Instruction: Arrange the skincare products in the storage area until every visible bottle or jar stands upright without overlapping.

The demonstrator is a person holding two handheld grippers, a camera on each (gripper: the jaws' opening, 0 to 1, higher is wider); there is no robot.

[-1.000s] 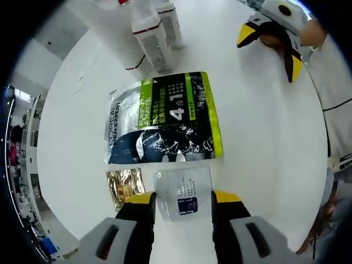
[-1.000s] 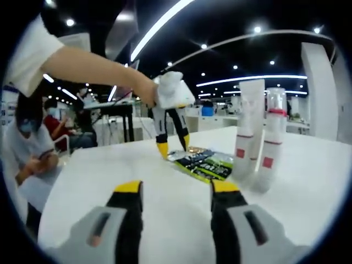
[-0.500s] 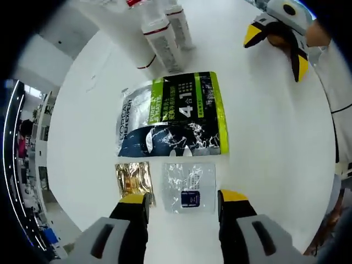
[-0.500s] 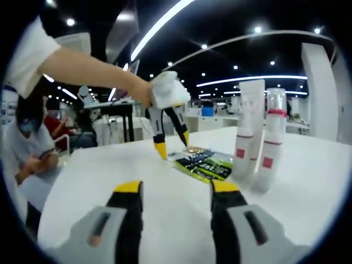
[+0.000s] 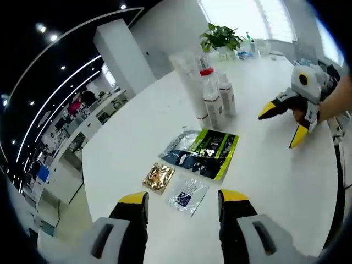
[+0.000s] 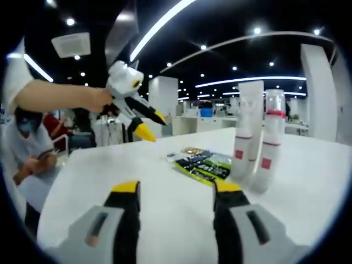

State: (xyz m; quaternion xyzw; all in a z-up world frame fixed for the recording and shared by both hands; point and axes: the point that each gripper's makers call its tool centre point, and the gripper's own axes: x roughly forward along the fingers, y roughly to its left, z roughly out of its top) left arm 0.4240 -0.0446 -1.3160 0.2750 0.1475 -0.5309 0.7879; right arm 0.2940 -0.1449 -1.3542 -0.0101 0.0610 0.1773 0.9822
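Observation:
A white tube [image 5: 190,77] and two white bottles with red bands [image 5: 212,102] stand upright together on the white table [image 5: 126,143]. In front of them lie a green and black sachet pack [image 5: 202,154], a gold sachet [image 5: 158,177] and a clear sachet [image 5: 188,193], all flat. My left gripper [image 5: 184,197] is open and empty, raised above the sachets; the right gripper view shows it in the air [image 6: 152,125]. My right gripper [image 6: 176,188] is open and empty, low over the table, facing the tube [image 6: 247,126], a bottle [image 6: 269,143] and the pack [image 6: 202,164]. In the left gripper view it sits at the right [image 5: 283,125].
A potted plant [image 5: 220,37] stands at the table's far end. The table's near edge drops to the floor on the left [image 5: 71,192]. A seated person [image 6: 27,154] is beyond the table in the right gripper view. Bare tabletop lies between the grippers.
My left gripper has lifted and tilted up away from the sachets, so its view now takes in the room. The right gripper has stayed put. Tube, bottles and sachets have not moved.

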